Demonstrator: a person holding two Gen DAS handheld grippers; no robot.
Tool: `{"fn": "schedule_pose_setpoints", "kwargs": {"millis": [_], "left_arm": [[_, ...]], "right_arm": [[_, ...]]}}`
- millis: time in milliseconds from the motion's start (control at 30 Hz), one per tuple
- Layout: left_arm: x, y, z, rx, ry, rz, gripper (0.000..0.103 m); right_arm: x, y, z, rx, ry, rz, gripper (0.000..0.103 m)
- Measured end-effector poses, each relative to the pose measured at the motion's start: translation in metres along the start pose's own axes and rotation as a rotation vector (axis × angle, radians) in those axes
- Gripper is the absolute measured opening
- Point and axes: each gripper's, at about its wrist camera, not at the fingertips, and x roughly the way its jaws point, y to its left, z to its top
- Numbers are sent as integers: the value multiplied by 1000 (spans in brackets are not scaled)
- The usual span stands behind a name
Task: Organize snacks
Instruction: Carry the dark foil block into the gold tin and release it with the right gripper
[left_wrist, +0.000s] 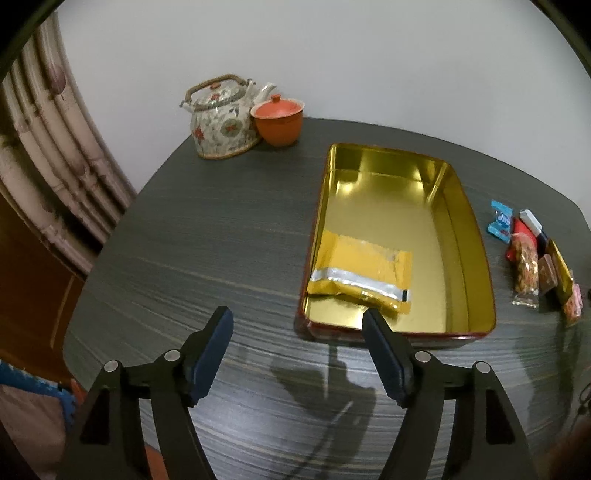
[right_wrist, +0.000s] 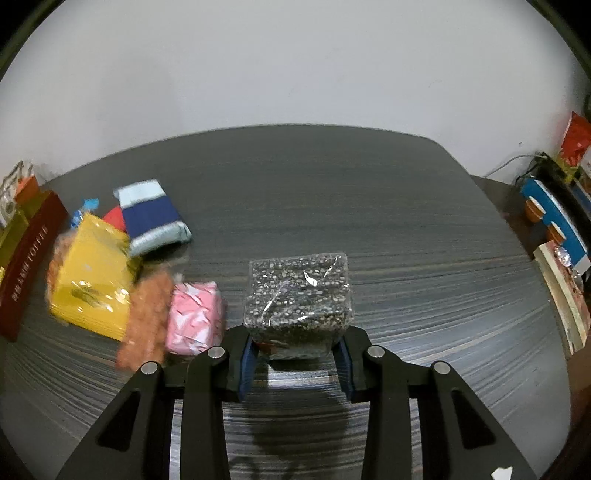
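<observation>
In the left wrist view a gold-lined tin (left_wrist: 476, 266) with a red outside lies open on the dark table. A yellow snack packet (left_wrist: 360, 273) lies in its near left corner. My left gripper (left_wrist: 297, 317) is open and empty, just in front of the tin's near left corner. In the right wrist view my right gripper (right_wrist: 295, 345) is shut on a clear-wrapped block of dark sesame snack (right_wrist: 298, 293), held above the table. To its left lies a heap of snacks: a pink packet (right_wrist: 195, 314), a yellow packet (right_wrist: 92, 280), a peanut bar (right_wrist: 147, 317) and a blue-and-white packet (right_wrist: 151, 216).
A patterned teapot (left_wrist: 221, 118) and an orange lidded cup (left_wrist: 277, 120) stand at the table's far left. Several loose snacks (left_wrist: 532, 254) lie right of the tin. The tin's red side (right_wrist: 31, 258) shows at the left of the right wrist view. Books and boxes (right_wrist: 557, 221) stand off the table's right edge.
</observation>
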Motion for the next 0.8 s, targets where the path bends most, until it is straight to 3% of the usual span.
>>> {"fn": "schedule_pose_setpoints", "kwargs": {"millis": [267, 467, 600, 800], "left_arm": [[2, 10, -13, -3, -41, 54, 73], [0, 32, -10, -90, -34, 35, 74], [-3, 44, -9, -129, -44, 75, 74], [2, 54, -8, -168, -24, 71, 75]], "right_arm": [[-42, 62, 29, -88, -73, 92, 34], [-61, 144, 33, -203, -74, 249, 34], [-67, 209, 30, -278, -56, 370, 34], [-59, 290, 27, -375, -21, 472, 34]]}}
